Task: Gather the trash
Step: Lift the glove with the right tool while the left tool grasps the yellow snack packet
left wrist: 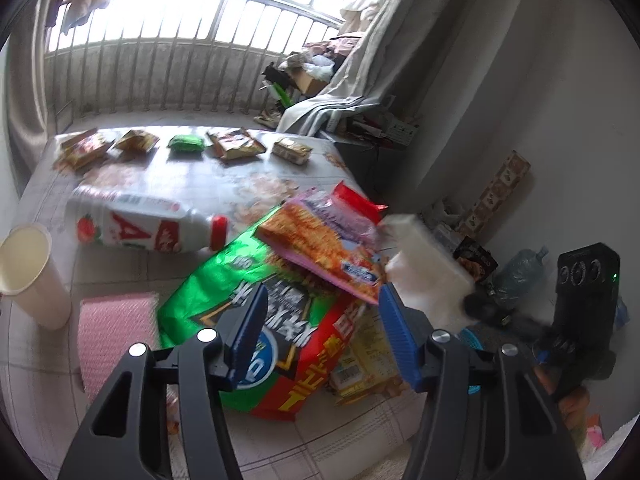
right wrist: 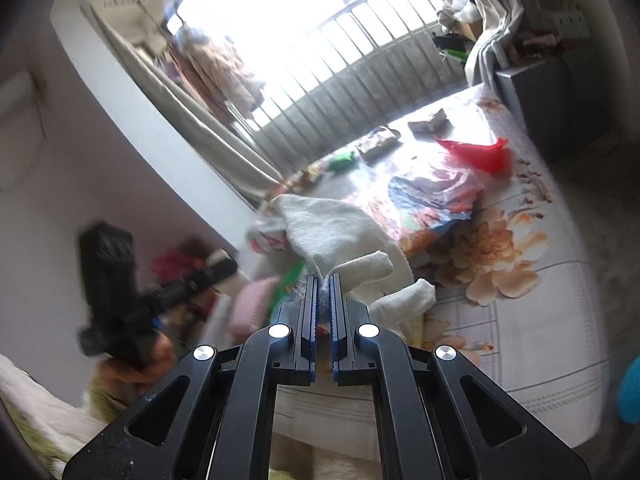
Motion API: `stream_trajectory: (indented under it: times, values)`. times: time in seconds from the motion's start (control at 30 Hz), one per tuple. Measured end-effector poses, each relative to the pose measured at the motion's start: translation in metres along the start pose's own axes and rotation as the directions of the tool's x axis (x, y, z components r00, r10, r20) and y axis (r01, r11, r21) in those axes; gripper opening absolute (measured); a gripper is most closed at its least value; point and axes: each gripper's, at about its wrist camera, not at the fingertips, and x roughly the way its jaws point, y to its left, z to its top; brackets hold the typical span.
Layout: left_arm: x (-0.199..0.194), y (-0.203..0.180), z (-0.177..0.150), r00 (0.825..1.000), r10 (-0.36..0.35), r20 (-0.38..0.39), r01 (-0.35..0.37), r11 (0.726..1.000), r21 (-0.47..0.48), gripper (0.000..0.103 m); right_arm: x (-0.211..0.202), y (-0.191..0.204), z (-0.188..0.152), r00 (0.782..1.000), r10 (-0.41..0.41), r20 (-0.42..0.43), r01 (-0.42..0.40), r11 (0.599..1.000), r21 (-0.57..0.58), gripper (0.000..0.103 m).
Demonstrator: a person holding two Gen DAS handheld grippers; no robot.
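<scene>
Left gripper (left wrist: 324, 336): your jaws stand apart over the pile; nothing is pressed between the blue pads.
Between the left pads: the green and red snack bag (left wrist: 256, 320) lies below the gap, flat on the bed sheet (left wrist: 48, 360), not gripped.
Right gripper (right wrist: 323, 300): your jaws are together, clamped on the edge of a white cloth (right wrist: 340, 232).
White cloth: it hangs forward from the right fingertips, folds trailing to the right; from the left wrist it appears as a blurred pale block at the right of the pile.
Orange noodle wrapper (left wrist: 324, 244): it rests tilted on top of the green and red snack bag, with a red-edged clear wrapper (left wrist: 352, 204) behind it.
Milk bottle (left wrist: 148, 228): on its side, red cap pointing toward the pile, just left of it.
Paper cup (left wrist: 28, 272): upright at the left edge of the left wrist view.
Pink pad (left wrist: 116, 336): flat, left of the snack bag.
Far row: five small packets (left wrist: 184, 144) lined along the far side of the sheet, well apart from the pile.
Beyond the bed: railing (left wrist: 160, 80) and bright window.
Your hand (right wrist: 132, 364): seen from the right wrist at lower left, holding the other black gripper; blurred.
</scene>
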Motion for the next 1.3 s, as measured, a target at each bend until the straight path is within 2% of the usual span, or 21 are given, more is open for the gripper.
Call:
stream_trajectory:
  times: [0.13, 0.2, 0.3, 0.37, 0.43, 0.5, 0.6, 0.67, 0.7, 0.73, 0.9, 0.97, 1.0, 1.03, 1.1, 1.17, 1.3]
  values:
    - [-0.008, 0.015, -0.009, 0.999, 0.05, -0.001, -0.05, 0.998, -0.032, 0.056, -0.011, -0.007, 0.006, 0.993, 0.107, 0.045, -0.11, 0.992, 0.062, 0.004]
    - [-0.012, 0.02, -0.014, 0.998, 0.054, -0.01, -0.054, 0.997, -0.045, 0.056, -0.014, -0.011, 0.01, 0.99, 0.125, 0.067, -0.13, 0.988, 0.08, 0.004]
    - [-0.014, 0.011, -0.02, 1.0, -0.009, -0.02, 0.009, 1.0, -0.014, 0.056, -0.02, -0.014, 0.015, 0.991, 0.1, 0.092, -0.108, 0.991, 0.081, 0.004]
    - [-0.012, -0.004, -0.025, 0.998, -0.061, -0.029, 0.062, 0.997, 0.044, 0.056, -0.027, -0.017, 0.019, 0.99, 0.083, 0.116, -0.094, 0.992, 0.088, 0.004]
    - [-0.006, -0.027, -0.033, 0.992, -0.108, -0.058, 0.115, 0.983, 0.14, 0.056, -0.034, -0.021, 0.022, 0.989, 0.058, 0.138, -0.071, 0.993, 0.095, 0.004]
    - [0.006, -0.054, -0.044, 0.99, -0.104, -0.094, 0.126, 0.954, 0.272, 0.056, -0.04, -0.026, 0.023, 0.988, 0.035, 0.151, -0.052, 0.993, 0.105, 0.004]
    - [0.022, -0.091, -0.065, 0.991, -0.064, -0.115, 0.111, 0.877, 0.467, 0.056, -0.048, -0.033, 0.02, 0.987, 0.009, 0.163, -0.031, 0.991, 0.131, 0.004]
    - [0.041, -0.111, -0.078, 0.992, 0.007, -0.125, 0.068, 0.812, 0.579, 0.056, -0.052, -0.037, 0.016, 0.986, 0.002, 0.167, -0.027, 0.988, 0.151, 0.004]
    - [0.05, -0.116, -0.081, 0.991, 0.031, -0.131, 0.055, 0.794, 0.606, 0.056, -0.054, -0.039, 0.015, 0.986, -0.005, 0.169, -0.022, 0.987, 0.159, 0.004]
    - [0.058, -0.119, -0.084, 0.989, 0.049, -0.14, 0.049, 0.781, 0.622, 0.056, -0.055, -0.04, 0.013, 0.986, -0.008, 0.169, -0.02, 0.986, 0.164, 0.004]
    - [0.097, -0.122, -0.092, 0.976, 0.122, -0.179, 0.026, 0.755, 0.655, 0.056, -0.06, -0.047, 0.009, 0.985, -0.018, 0.172, -0.014, 0.982, 0.187, 0.004]
    - [0.11, -0.119, -0.094, 0.967, 0.166, -0.191, -0.001, 0.756, 0.655, 0.052, -0.062, -0.049, 0.009, 0.985, -0.019, 0.173, -0.014, 0.982, 0.19, 0.004]
    - [0.117, -0.115, -0.095, 0.961, 0.178, -0.211, -0.002, 0.768, 0.64, 0.046, -0.063, -0.049, 0.009, 0.984, -0.019, 0.175, -0.015, 0.981, 0.191, 0.004]
    - [0.12, -0.112, -0.096, 0.961, 0.17, -0.216, 0.002, 0.782, 0.624, 0.046, -0.064, -0.05, 0.008, 0.984, -0.017, 0.176, -0.017, 0.981, 0.192, 0.004]
    - [0.121, -0.106, -0.092, 0.96, 0.139, -0.242, 0.024, 0.822, 0.568, 0.039, -0.065, -0.052, 0.007, 0.984, -0.019, 0.175, -0.016, 0.981, 0.194, 0.004]
    - [0.122, -0.102, -0.089, 0.959, 0.123, -0.255, 0.034, 0.845, 0.534, 0.033, -0.066, -0.054, 0.005, 0.985, -0.024, 0.172, -0.011, 0.98, 0.198, 0.004]
    - [0.123, -0.102, -0.09, 0.961, 0.118, -0.249, 0.032, 0.849, 0.528, 0.021, -0.069, -0.06, 0.0, 0.986, -0.025, 0.165, -0.01, 0.977, 0.213, 0.004]
